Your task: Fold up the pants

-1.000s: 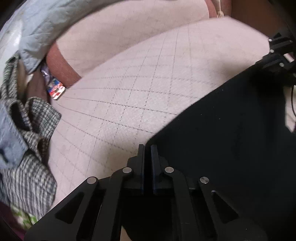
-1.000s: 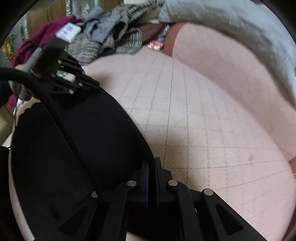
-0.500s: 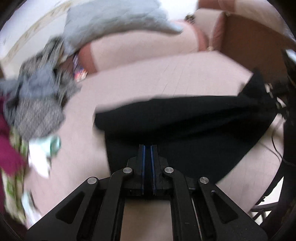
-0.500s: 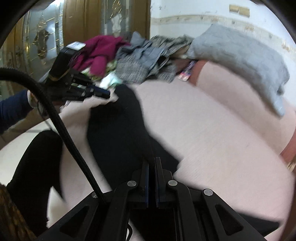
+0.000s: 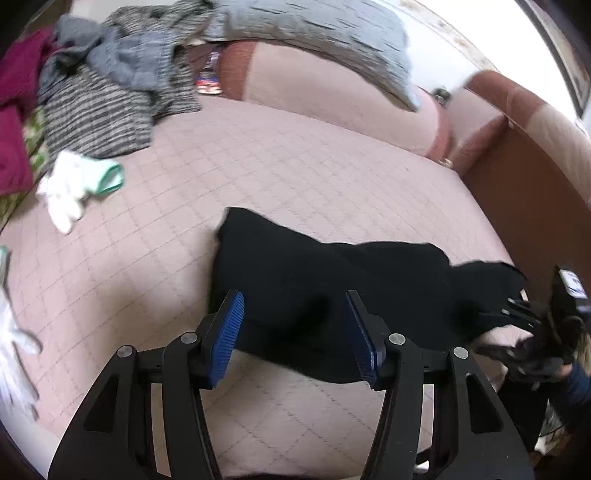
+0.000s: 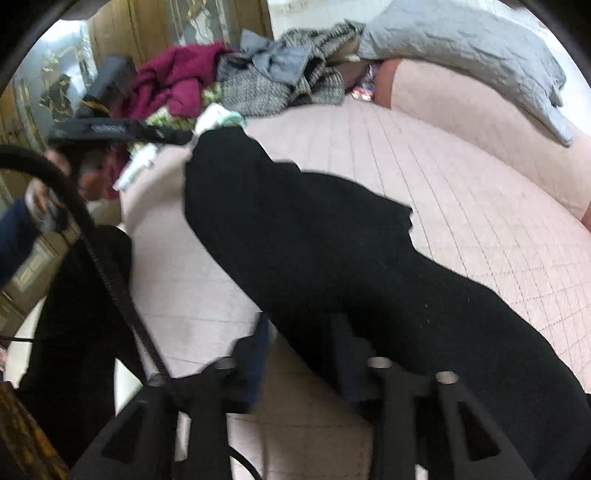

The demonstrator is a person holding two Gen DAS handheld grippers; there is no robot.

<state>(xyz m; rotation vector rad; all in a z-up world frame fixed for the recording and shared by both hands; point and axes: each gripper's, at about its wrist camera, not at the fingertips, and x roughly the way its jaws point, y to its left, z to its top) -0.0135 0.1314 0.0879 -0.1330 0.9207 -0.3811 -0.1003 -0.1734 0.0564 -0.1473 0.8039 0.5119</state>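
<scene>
- Half a second ago both tongs were pinched shut on the black fabric pants (image 5: 332, 291); now the left tongs (image 5: 293, 332) stand spread wide, blue ribbed pads (image 5: 227, 336) bare and gripping nothing.
- The right tongs (image 6: 299, 354) also look parted, though motion blur softens them; the cloth drapes between and over the jaws, seemingly loose.
- The pants lie in a rumpled strip on the pink quilted sofa seat (image 5: 295, 166), near its front edge.
- A heap of grey, striped and maroon clothes (image 5: 103, 88) sits at the far left of the seat, well apart.
- A grey quilted blanket (image 5: 321, 33) drapes over the backrest.
</scene>
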